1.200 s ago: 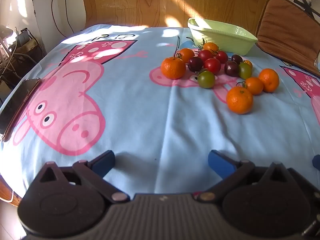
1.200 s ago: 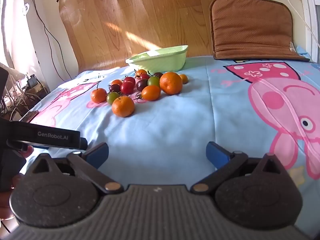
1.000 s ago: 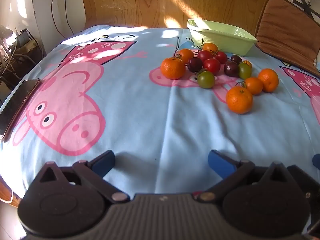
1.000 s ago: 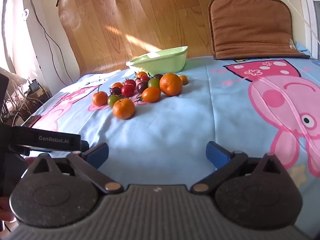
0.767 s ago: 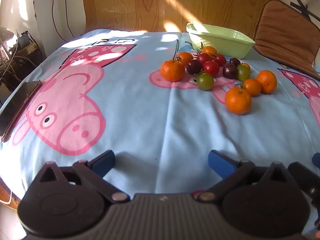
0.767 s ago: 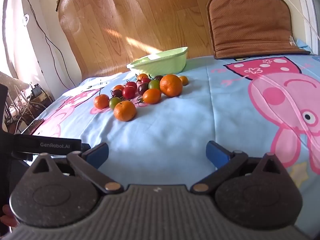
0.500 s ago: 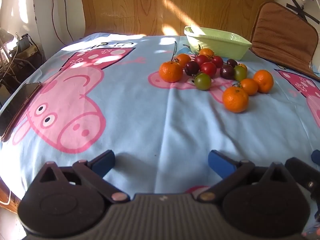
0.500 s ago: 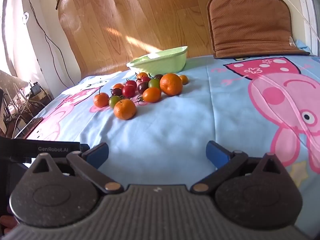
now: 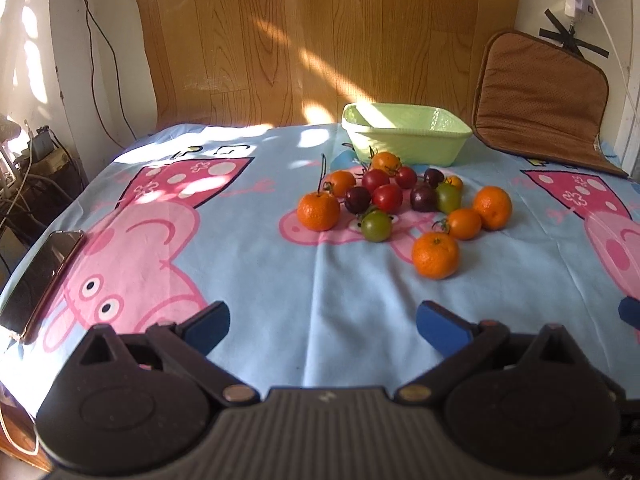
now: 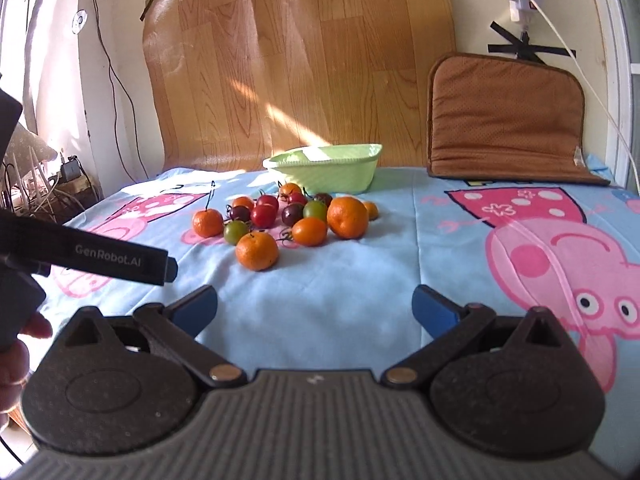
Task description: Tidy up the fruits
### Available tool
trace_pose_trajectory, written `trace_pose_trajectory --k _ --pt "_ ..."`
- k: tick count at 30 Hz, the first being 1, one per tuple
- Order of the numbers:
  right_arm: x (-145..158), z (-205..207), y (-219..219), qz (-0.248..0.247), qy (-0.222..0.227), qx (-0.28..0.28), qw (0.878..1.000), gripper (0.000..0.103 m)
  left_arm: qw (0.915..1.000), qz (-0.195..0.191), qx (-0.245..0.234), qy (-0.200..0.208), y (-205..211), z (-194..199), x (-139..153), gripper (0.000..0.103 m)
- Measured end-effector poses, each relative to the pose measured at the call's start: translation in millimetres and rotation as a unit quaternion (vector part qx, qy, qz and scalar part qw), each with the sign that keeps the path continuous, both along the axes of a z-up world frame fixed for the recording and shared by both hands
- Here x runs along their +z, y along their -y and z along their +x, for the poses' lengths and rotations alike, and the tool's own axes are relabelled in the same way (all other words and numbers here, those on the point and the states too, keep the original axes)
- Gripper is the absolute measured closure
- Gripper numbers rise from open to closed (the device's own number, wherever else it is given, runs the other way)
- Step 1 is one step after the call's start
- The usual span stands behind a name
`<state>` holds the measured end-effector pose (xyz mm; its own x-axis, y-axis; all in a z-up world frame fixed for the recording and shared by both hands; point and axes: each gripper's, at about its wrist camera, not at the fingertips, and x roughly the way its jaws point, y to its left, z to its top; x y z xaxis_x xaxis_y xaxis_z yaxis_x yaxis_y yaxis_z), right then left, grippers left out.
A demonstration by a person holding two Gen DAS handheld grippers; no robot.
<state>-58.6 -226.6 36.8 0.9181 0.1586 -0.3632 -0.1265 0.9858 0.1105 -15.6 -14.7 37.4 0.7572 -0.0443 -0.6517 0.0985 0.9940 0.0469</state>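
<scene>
A heap of fruit lies on the blue cartoon-pig cloth: several oranges, with the nearest orange (image 9: 435, 255) (image 10: 256, 251) in front, plus red, dark purple and green tomatoes (image 9: 387, 196) (image 10: 263, 215). Behind them stands an empty light green basket (image 9: 404, 133) (image 10: 325, 168). My left gripper (image 9: 322, 322) is open, low over the cloth, well short of the fruit. My right gripper (image 10: 314, 307) is open too, with nothing between its fingers, and the heap lies ahead of it to the left.
A phone (image 9: 38, 280) lies at the cloth's left edge. A brown cushion (image 9: 540, 96) (image 10: 504, 116) leans at the back right against the wall. A wood-pattern sheet covers the wall behind. The left tool's body (image 10: 84, 256) and a hand (image 10: 16, 360) show at left.
Both grippers have tilted up and risen a little, so more of the wall shows and the fruit sits lower in view. The jaws stay open. No fruit has moved.
</scene>
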Motion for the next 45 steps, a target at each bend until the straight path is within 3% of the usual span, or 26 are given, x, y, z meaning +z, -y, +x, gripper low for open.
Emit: trace_pose_trajectory --k 5,10,13,18,21,26,28,29,37,41,45 --pt "3.7 -5.3 2.8 -0.015 0.037 -0.023 0.999 0.0 0.9998 -0.013 -0.016 0.007 5.2 4.0 4.0 0.0" --pt "2.0 -3.3 6.4 -0.013 0.036 -0.031 0.999 0.004 0.9998 -0.015 -0.015 0.002 4.1 7.7 -3.7 0.0" --pt "0.1 -1.4 7.4 -0.009 0.027 -0.028 0.999 0.014 0.9998 -0.011 -0.017 0.001 0.1 10.3 -8.3 0.0" --pt "-2.7 1.3 8.0 -0.003 0.011 -0.009 1.0 0.044 0.9999 0.002 -0.011 0.003 -10.3 20.6 -13.9 0.0" --pt "-2.3 3.1 5.9 -0.008 0.009 0.001 1.0 0.054 0.9998 0.008 -0.012 0.012 -15.1 26.3 -14.9 0.0" --pt "9.4 14.8 10.7 -0.017 0.01 0.045 0.999 0.054 0.9993 0.004 -0.018 0.034 -22.8 37.7 -11.0 0.0" --pt "19.0 22.9 15.8 -0.033 0.009 0.073 0.997 0.042 0.9987 0.002 -0.021 0.046 -23.8 40.3 -8.4 0.0" --pt "25.7 26.9 19.6 -0.039 0.01 0.077 0.996 0.039 0.9989 0.001 -0.024 0.041 -23.9 43.2 -7.1 0.0" --pt "84.5 54.6 36.6 -0.042 0.005 0.096 0.994 0.038 0.9997 -0.008 -0.02 0.014 -25.1 53.8 -6.7 0.0" --pt "86.2 59.4 26.7 -0.071 0.006 0.116 0.991 0.042 0.9998 0.003 -0.016 0.007 -25.3 57.3 -9.5 0.0" --pt "76.9 64.8 17.5 -0.075 -0.018 0.142 0.987 0.059 0.9999 0.006 -0.012 0.003 -27.4 59.3 -11.4 0.0"
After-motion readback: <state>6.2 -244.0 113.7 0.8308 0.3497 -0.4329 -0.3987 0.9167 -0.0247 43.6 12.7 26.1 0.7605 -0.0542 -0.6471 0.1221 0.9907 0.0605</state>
